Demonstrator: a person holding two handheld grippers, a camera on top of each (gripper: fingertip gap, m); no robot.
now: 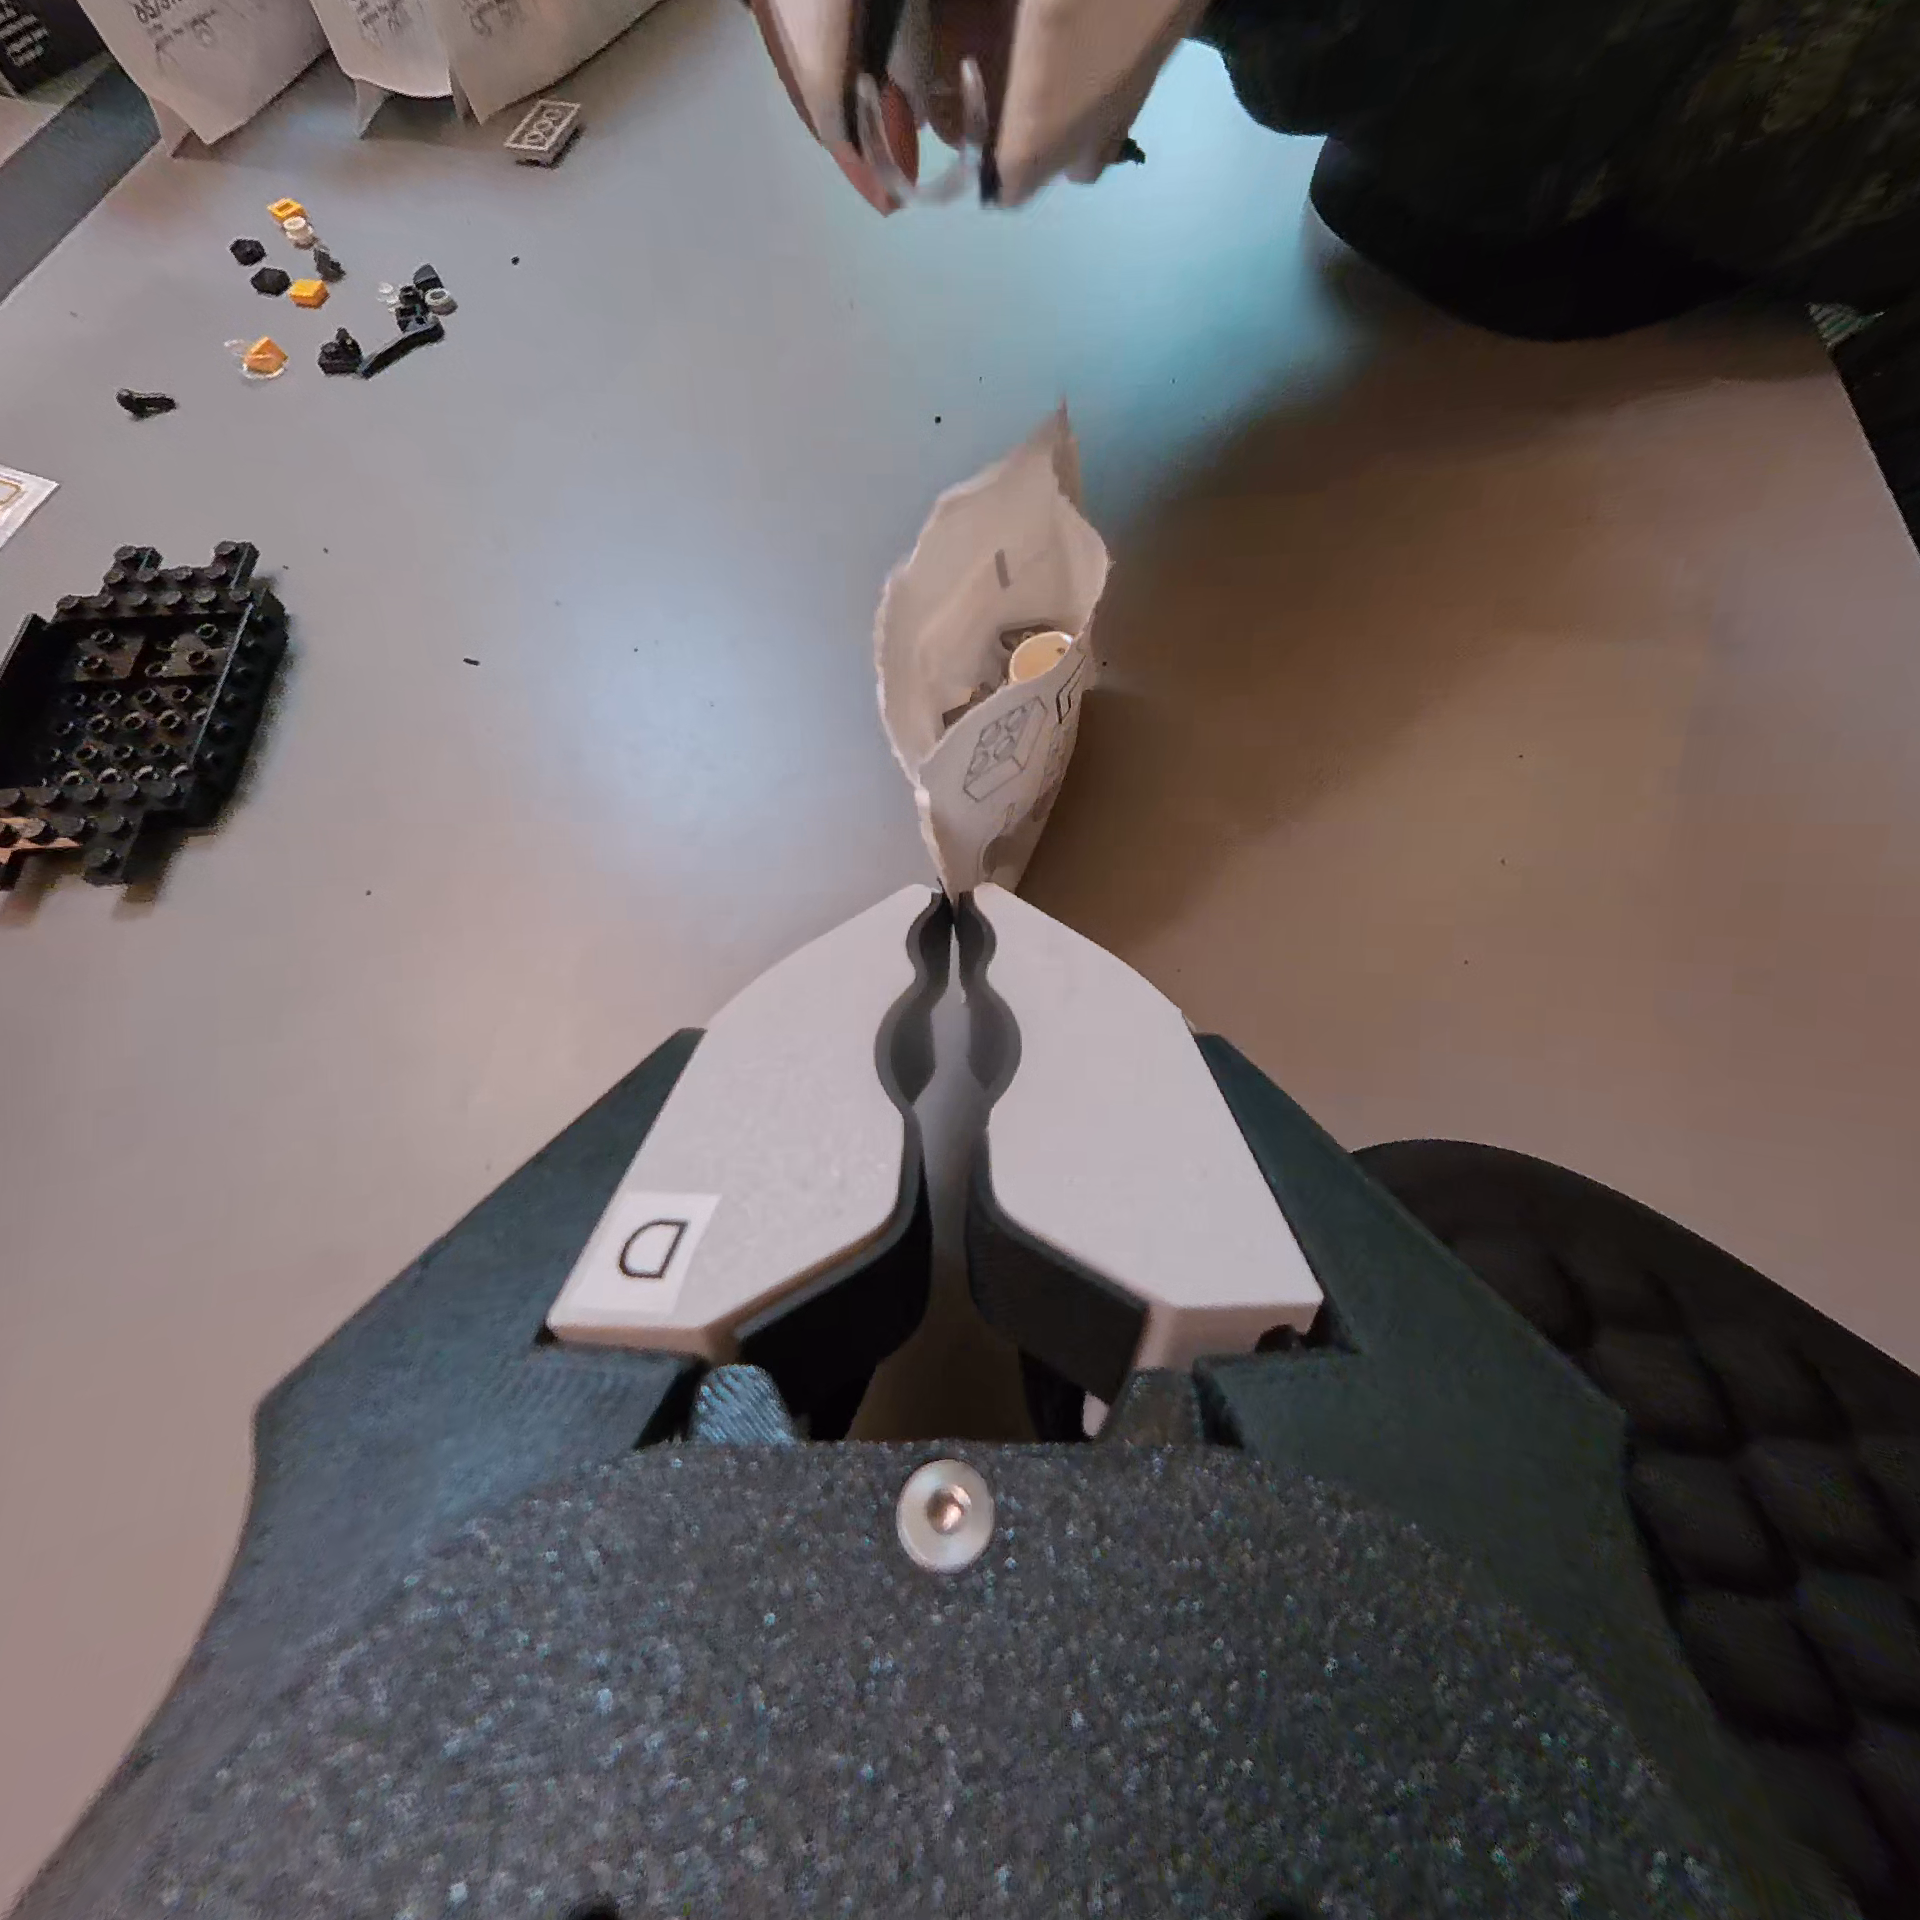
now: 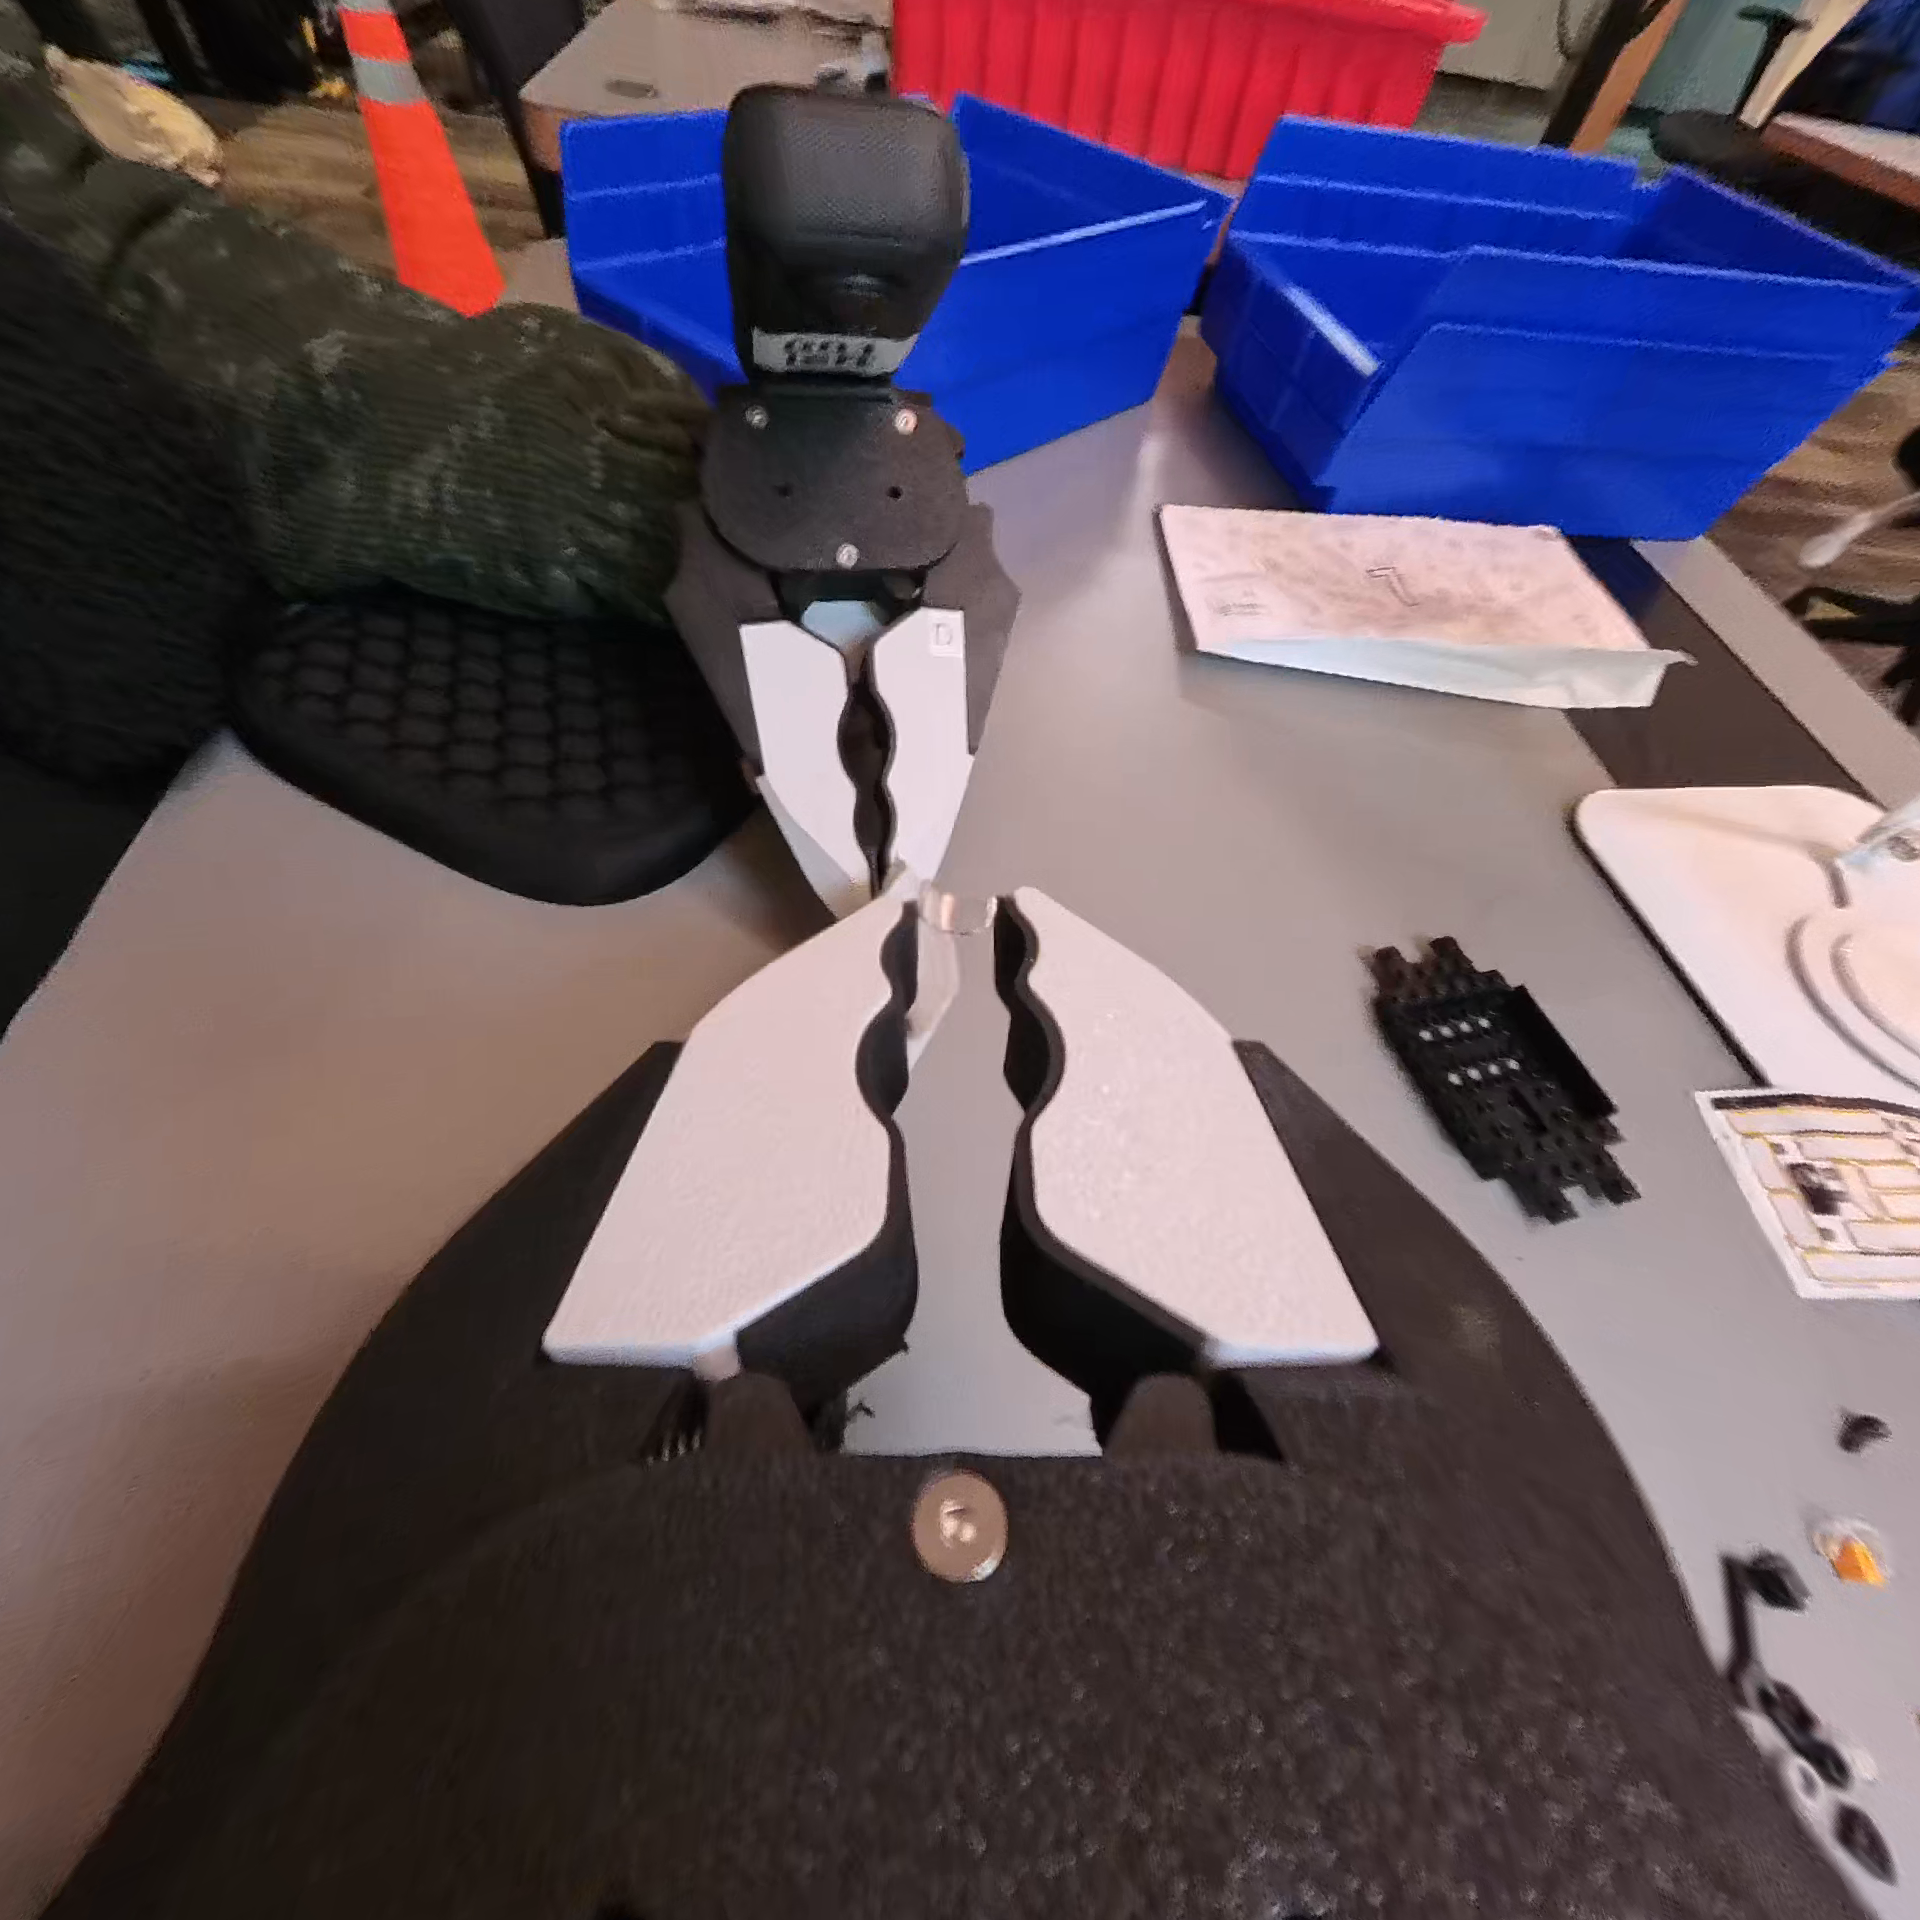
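1. My left gripper is clenched on the bottom corner of a torn-open white paper bag. The bag stands up from the fingertips at the centre of the left wrist view, its mouth open, with small pale bricks showing inside.
2. My right gripper sits at the centre of the right wrist view, its jaws a little apart, with a small clear round piece between the tips. The blur keeps me from telling whether they grip it or only frame it.
3. In the right wrist view the two grippers meet almost tip to tip, and the bag is hidden there but for a pale sliver between my right jaws.
4. In the left wrist view the right gripper is a smear at the top centre, cut off by the frame edge.
5. On the grey table, a black brick plate lies at the left edge of the left wrist view, partly cut off. Loose black and orange bits lie at upper left.
6. Two blue bins stand along the top of the right wrist view, with a flat paper bag below them.
7. The left gripper bears a small white sticker with a single letter. The bags carry printed line drawings and marks, mostly too blurred to make out.
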